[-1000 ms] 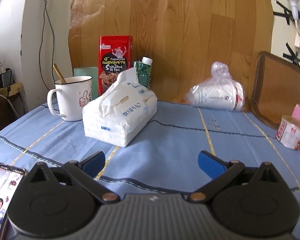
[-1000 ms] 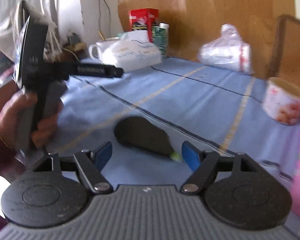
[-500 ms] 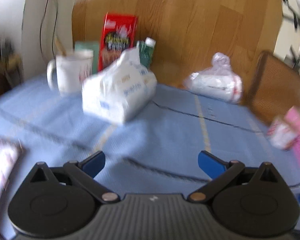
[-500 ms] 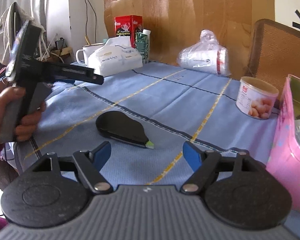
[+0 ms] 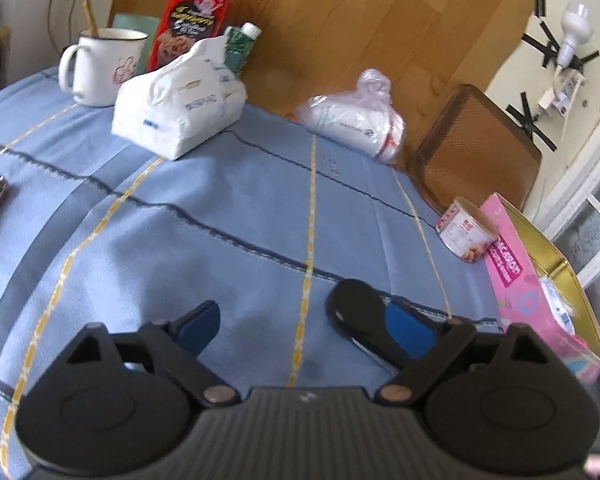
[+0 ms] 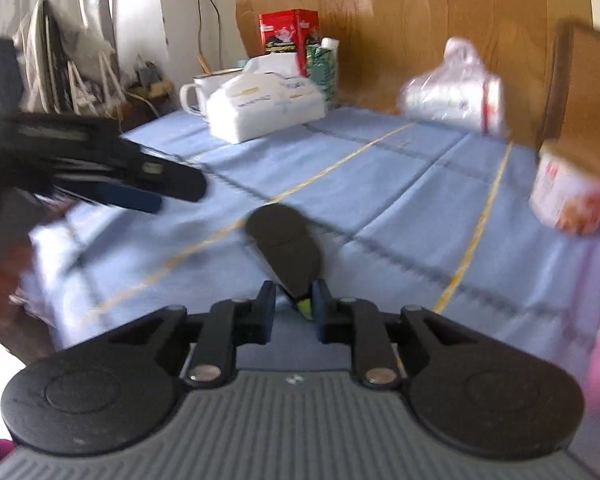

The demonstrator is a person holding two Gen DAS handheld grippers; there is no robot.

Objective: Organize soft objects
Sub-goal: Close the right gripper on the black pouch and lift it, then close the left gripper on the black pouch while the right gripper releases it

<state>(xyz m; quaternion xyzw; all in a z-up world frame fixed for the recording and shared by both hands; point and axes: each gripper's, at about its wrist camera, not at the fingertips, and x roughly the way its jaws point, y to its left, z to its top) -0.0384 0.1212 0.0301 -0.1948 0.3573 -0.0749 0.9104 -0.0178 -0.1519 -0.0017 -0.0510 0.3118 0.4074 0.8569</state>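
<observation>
The right gripper [image 6: 294, 307] has narrowed since half a second ago: its fingers, then spread wide short of the black teardrop-shaped pouch [image 6: 286, 247], now pinch the pouch's narrow end by its yellow-green tip. The pouch lies flat on the blue striped tabletop [image 6: 400, 184], having turned so that its tip points at the camera. The left gripper [image 5: 306, 322] has tilted downward over the cloth and stays wide, with nothing between its blue pads [image 5: 198, 326]; its right finger partly covers the same pouch [image 5: 354, 300].

Toward the back stand a white tissue pack [image 5: 180, 110], an enamel mug [image 5: 100, 66], a red snack box [image 5: 194, 18] and a green carton [image 5: 240, 48]. A plastic-wrapped white bundle [image 5: 356, 120] lies farther right, near a brown woven tray [image 5: 476, 148]. A small tin [image 5: 466, 234] sits just beside a pink box [image 5: 516, 276]. Both views are motion-blurred.
</observation>
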